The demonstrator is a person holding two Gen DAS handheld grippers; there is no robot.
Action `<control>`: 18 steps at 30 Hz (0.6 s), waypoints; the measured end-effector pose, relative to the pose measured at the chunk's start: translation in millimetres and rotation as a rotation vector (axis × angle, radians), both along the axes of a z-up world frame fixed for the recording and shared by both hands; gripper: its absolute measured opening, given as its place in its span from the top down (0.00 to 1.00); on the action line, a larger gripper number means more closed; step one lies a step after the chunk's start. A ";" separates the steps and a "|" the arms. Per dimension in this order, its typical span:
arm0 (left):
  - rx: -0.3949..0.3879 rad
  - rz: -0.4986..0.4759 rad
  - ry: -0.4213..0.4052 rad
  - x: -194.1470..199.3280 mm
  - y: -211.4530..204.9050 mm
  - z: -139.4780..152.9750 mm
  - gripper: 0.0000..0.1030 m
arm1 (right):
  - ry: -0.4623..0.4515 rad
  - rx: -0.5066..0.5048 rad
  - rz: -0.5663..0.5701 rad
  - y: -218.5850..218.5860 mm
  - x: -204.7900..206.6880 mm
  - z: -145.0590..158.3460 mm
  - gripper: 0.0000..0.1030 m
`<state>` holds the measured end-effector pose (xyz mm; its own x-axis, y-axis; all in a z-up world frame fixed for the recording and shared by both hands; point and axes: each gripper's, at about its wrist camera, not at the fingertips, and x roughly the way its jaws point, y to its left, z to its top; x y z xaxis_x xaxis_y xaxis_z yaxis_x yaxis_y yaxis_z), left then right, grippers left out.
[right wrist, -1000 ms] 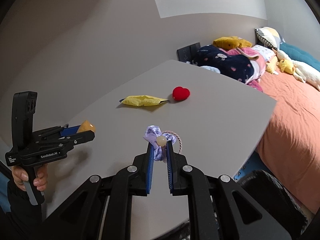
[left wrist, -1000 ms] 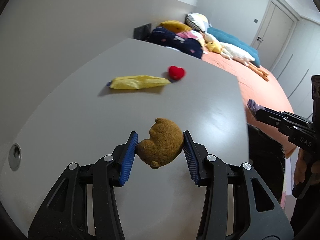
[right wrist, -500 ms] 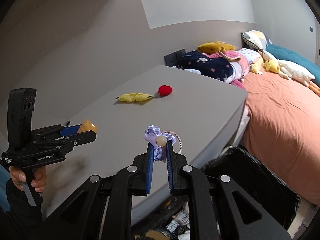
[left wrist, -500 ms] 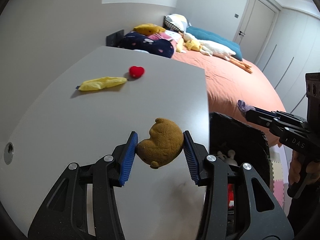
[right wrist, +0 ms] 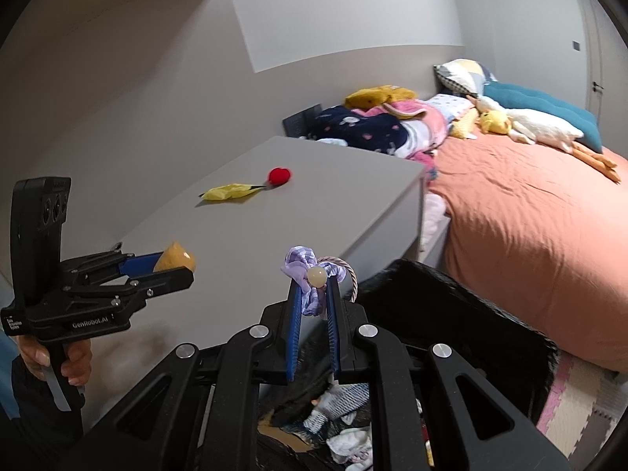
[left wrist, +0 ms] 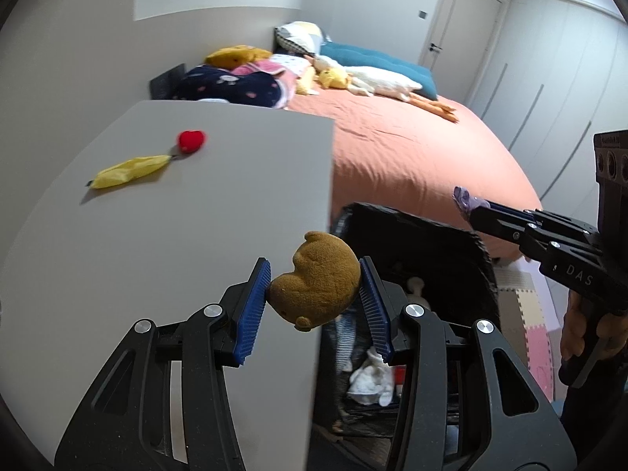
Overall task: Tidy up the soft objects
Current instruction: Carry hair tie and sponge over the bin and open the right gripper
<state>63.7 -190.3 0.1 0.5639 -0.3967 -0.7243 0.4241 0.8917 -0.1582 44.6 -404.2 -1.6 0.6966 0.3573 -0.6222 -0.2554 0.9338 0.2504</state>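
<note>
left gripper [left wrist: 316, 294] clamped on brown plush toy [left wrist: 316, 284], blue pads [left wrist: 253, 306] pressed into both sides, jaws about a toy-width apart. toy held in the air right over the table [left wrist: 176, 216] edge, half above the grey top, half above the black bin [left wrist: 412, 227] beside it. same gripper visible in right wrist view [right wrist: 172, 265], tan toy poking out past the fingertips.

right gripper [right wrist: 314, 306] nearly closed, pinching purple scrunchie [right wrist: 304, 271] between narrow blue pads; cream bead [right wrist: 316, 276] and a twisted cord loop [right wrist: 349, 274] sitting on top of the fabric. scrunchie held above the near rim of the bin, table edge just behind. in left wrist view right gripper [left wrist: 471, 206] comes in from the right side, purple fabric at its tip, over the bin's far rim, bed [left wrist: 412, 149] behind.

bin on the floor between table and bed, holding mixed soft items, white and striped fabric visible, details unclear.

still on the table, well apart from both grippers: yellow cloth [left wrist: 131, 170] lying flat, red heart plush [left wrist: 191, 140] just beside its far end. plush toys and pillows piled at the head of the bed.

person's hand [right wrist: 59, 357] wrapped around the left gripper handle.
</note>
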 end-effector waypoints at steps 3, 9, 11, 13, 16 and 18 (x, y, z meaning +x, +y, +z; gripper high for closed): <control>0.003 -0.034 0.000 -4.3 -17.3 -0.4 0.56 | -0.002 0.000 -0.027 -12.0 -8.3 0.0 0.87; 0.008 -0.103 0.006 -12.7 -49.2 -3.1 0.56 | 0.006 0.002 -0.091 -39.9 -20.8 -1.2 0.87; 0.011 -0.124 0.008 -14.8 -57.6 -4.2 0.56 | 0.007 0.002 -0.115 -49.2 -23.7 -1.4 0.87; 0.014 -0.147 0.012 -17.1 -66.8 -5.7 0.56 | 0.007 0.002 -0.140 -58.8 -26.7 -1.1 0.87; 0.017 -0.179 0.024 -20.2 -77.2 -8.7 0.56 | 0.006 0.002 -0.163 -69.3 -30.5 -0.3 0.87; 0.022 -0.201 0.036 -23.0 -84.8 -11.4 0.56 | 0.004 -0.002 -0.178 -74.1 -32.8 0.2 0.87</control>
